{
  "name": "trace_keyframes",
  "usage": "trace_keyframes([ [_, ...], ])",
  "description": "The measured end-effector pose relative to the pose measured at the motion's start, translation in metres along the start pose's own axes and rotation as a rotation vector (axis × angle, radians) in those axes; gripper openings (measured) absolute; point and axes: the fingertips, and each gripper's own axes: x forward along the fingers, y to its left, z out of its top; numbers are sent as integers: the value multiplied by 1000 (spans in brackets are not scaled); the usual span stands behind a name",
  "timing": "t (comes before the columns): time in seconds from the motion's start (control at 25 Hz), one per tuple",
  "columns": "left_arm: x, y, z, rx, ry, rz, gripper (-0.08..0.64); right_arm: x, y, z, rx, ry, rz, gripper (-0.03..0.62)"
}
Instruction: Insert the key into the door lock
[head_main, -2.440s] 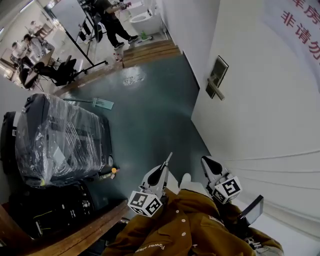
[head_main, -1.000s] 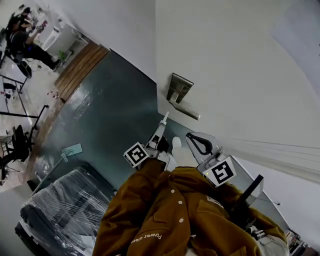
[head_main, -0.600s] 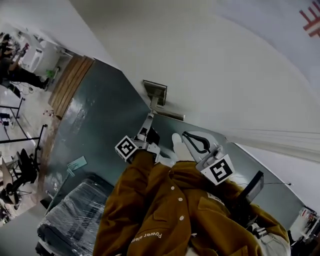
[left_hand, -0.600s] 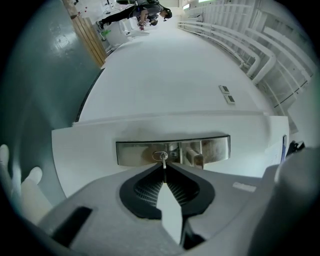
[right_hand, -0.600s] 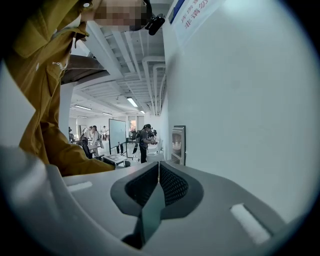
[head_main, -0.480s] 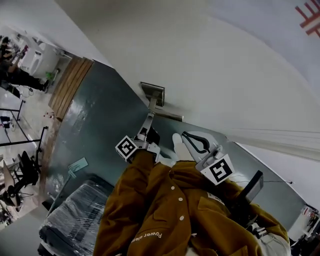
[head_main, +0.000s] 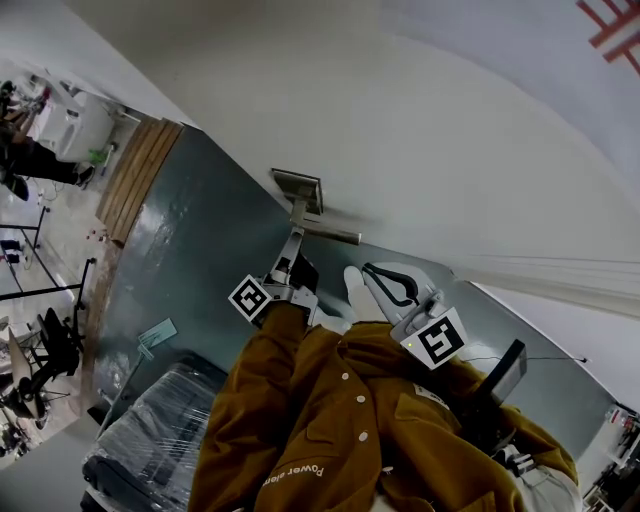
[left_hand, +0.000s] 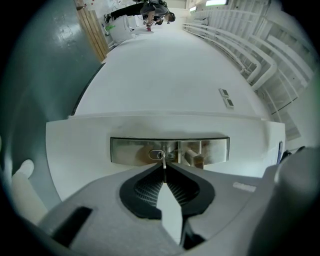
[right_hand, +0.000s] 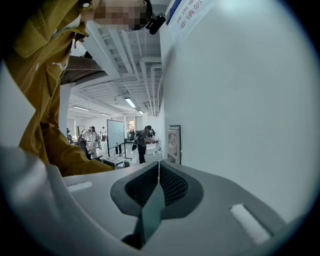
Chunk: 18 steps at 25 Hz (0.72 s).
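The metal lock plate (left_hand: 170, 150) sits on the white door (head_main: 430, 130), with an oval keyhole (left_hand: 157, 154) left of the lever handle (left_hand: 192, 158). My left gripper (left_hand: 163, 169) is shut on a thin silver key (left_hand: 163, 162), whose tip is at the keyhole; I cannot tell how deep it sits. From above, the left gripper (head_main: 294, 240) points at the lock plate (head_main: 297, 189) just under the lever handle (head_main: 335, 234). My right gripper (head_main: 372, 272) hangs beside it, apart from the door. That right gripper (right_hand: 159, 166) is shut and empty, pointing along the door, with the lock plate (right_hand: 174, 144) edge-on ahead.
A plastic-wrapped suitcase (head_main: 150, 440) stands on the teal floor (head_main: 190, 250) at lower left. A wooden step (head_main: 140, 175) and people (head_main: 15, 165) are farther off at left. The brown sleeve (head_main: 300, 420) fills the bottom. A sign with red characters (head_main: 608, 22) hangs on the wall at upper right.
The left gripper with the key has closed in on the lock plate, and the view has swung toward the door. In the last half second both grippers barely moved.
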Motion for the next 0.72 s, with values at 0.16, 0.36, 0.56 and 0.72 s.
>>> trace_keyframes([
  [0.16,6,-3,3,9,10,-1,25,2,-1,1,3,4,2,17],
  [0.36,3,-1,0,-1,13,2,23,-1,0,1,5,-1,3,17],
  [0.56,12,7,-4,-11,19,8,24,-1,-5,-1,9,0,1,17],
  [0.72,8,4,2,-8,-2,6,23,-2,-1,1,7,3,-3,17],
])
